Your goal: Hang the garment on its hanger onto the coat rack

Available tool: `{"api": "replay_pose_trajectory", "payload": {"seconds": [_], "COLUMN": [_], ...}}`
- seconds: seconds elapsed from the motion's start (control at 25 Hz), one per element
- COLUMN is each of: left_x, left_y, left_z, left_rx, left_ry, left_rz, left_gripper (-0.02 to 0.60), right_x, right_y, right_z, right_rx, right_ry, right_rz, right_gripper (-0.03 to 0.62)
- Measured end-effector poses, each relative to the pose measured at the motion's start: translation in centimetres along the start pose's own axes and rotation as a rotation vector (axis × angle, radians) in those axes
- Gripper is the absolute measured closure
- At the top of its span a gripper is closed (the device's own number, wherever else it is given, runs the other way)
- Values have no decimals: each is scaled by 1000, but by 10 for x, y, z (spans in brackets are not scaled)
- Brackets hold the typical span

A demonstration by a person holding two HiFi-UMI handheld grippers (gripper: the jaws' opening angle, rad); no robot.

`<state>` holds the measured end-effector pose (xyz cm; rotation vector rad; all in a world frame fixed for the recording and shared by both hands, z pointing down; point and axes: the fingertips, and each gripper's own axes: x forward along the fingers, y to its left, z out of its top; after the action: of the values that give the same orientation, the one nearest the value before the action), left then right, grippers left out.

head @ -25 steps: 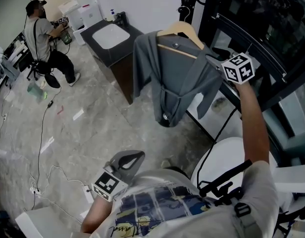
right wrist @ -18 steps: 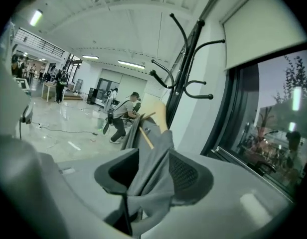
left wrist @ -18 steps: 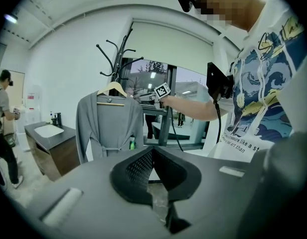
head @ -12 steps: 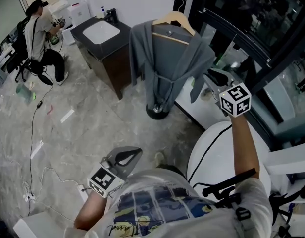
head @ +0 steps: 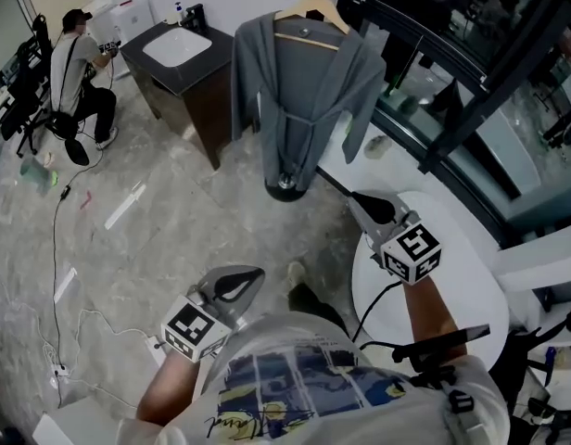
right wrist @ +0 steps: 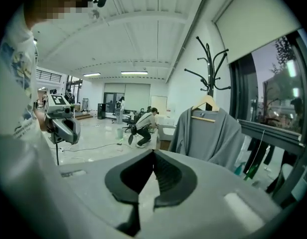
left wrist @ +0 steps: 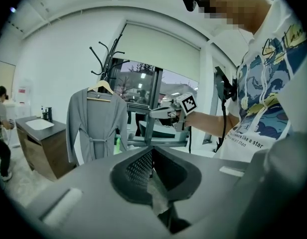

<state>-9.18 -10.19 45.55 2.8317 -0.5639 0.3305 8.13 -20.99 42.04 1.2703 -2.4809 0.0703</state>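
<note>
A grey robe [head: 304,91] hangs on a wooden hanger [head: 309,12], whose hook sits on the black coat rack [head: 284,188]. The robe hangs free with nothing touching it. My right gripper [head: 352,199] is low and well in front of the robe, over the white table, shut and empty. My left gripper [head: 253,274] stays near my chest, shut with nothing in it. The left gripper view shows the robe [left wrist: 96,126], the rack [left wrist: 106,54] and the right gripper [left wrist: 161,113]. The right gripper view shows the robe [right wrist: 208,133] on the hanger [right wrist: 207,103].
A dark cabinet with a white sink top [head: 179,49] stands left of the rack. A person [head: 77,72] sits at the back left. A round white table [head: 452,276] is under my right arm. Black window frames [head: 452,109] run along the right, and cables [head: 58,248] lie on the floor.
My right gripper has come away from the hanger's shoulder, dropped back toward me and shut. The robe stays hanging on the rack. The left gripper has barely moved.
</note>
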Motion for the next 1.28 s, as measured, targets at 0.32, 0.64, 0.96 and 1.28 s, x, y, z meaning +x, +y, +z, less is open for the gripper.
{"api": "replay_pose_trajectory", "payload": {"seconds": [0.32,0.64,0.96,1.28], "left_x": [-19,-33,-47,-51], "left_y": [-24,-39,-44,-50], "left_z": [-13,-16,-23,-27], "left_rx": [6,14,1,-3], "left_ry": [-16,-27,-39,-33], "left_rz": [-16,-11,4,7], "left_gripper": [578,578,578,578], "right_x": [-29,-37,-36,-38], "right_y": [79,123,154,167], "right_z": [-34,-40,-34,-37], "right_rx": [38,30,6,-2], "right_ry": [49,66,61,68], "right_rz": [40,83,127,146], "right_gripper": [591,591,591,591]}}
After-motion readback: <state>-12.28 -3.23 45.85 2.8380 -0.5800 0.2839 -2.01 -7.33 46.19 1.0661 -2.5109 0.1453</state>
